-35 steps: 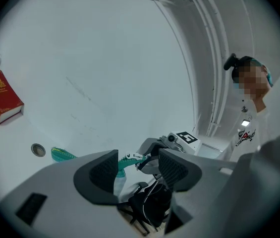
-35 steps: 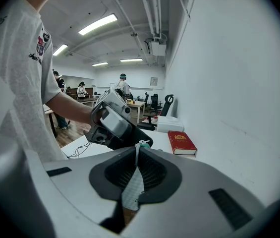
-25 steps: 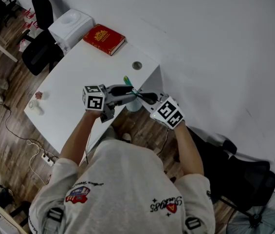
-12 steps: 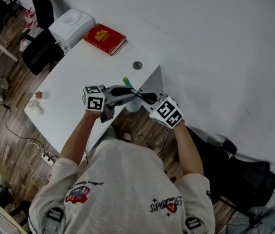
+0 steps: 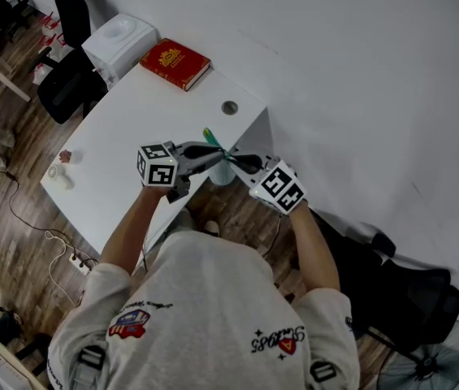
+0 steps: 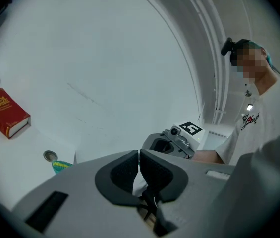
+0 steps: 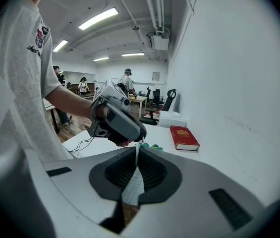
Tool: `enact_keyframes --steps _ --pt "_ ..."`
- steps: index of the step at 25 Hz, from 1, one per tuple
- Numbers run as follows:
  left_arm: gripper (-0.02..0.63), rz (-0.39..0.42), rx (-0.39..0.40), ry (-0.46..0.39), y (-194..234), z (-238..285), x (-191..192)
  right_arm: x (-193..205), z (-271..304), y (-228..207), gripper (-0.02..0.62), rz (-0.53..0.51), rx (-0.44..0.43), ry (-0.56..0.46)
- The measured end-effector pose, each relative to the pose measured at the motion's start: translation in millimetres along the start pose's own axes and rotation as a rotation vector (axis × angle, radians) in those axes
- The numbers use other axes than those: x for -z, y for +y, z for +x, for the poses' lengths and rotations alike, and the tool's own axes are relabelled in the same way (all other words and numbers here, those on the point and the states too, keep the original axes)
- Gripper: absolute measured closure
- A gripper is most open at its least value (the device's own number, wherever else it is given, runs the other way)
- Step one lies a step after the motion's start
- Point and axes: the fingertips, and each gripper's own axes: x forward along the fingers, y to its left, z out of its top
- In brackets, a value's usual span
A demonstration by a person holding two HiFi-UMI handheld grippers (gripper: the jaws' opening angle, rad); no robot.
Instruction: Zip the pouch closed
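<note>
**A:** While both grippers hang nose to nose off the table's (image 5: 132, 149) edge, where's the pouch?

**B:** In the air between them. The right gripper (image 7: 138, 151) has its jaws pressed on a strip of white mesh, the pouch (image 7: 132, 185). The strip runs edge-on along the pads toward 12 o'clock, straight at the other gripper.

**A:** And the left gripper (image 6: 139, 155)?

**B:** Its jaws are closing, almost together. A pale sliver of pouch shows low between the pads, with something dark under it. That may be the zip pull, but it's too small to tell.

**A:** Which way does the zip lie?

**B:** In the head view the left comes in from 9 o'clock and the right from 4, with their tips just beside each other. I'd judge the zip follows that line. The left would drag along it while the right anchors the fabric.

**A:** Does the head view show either grip?

**B:** No, the gripper bodies cover both. Only each gripper's own view shows what's pinched.
</note>
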Motion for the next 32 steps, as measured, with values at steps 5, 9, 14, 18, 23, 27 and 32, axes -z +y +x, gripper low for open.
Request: enact_keyframes --steps 5,9,14,18,23,27,32 --pt "0.597 0.089 -0.034 0.026 -2.2 -2.0 1.0 0.4 1.4 2.0 0.577 -0.015 0.01 -0.004" --pt "0.598 0.159 -0.062 0.058 -3.2 -2.0 1.0 0.5 1.8 2.0 0.578 -0.015 0.005 -0.004" --pt "0.6 0.19 -0.074 0.077 -2.7 -3.1 0.6 -0.1 2.7 2.1 0.578 -0.011 0.001 -0.012" --pt "0.6 0.198 -0.083 0.079 -1.8 -4.0 0.4 -0.5 3.2 2.9 0.578 -0.003 -0.011 -0.02" --pt "0.6 0.196 -0.096 0.072 -1.4 -8.8 -1.3 -5.1 5.0 4.6 0.578 -0.005 -0.018 -0.027" --pt "0.6 0.202 -0.101 0.073 1.0 -13.0 -1.9 -7.1 9.1 5.3 0.579 0.001 -0.027 -0.034" --pt "0.6 0.201 -0.106 0.078 3.7 -15.0 -0.9 -6.4 11.6 5.4 0.58 0.014 -0.035 -0.039"
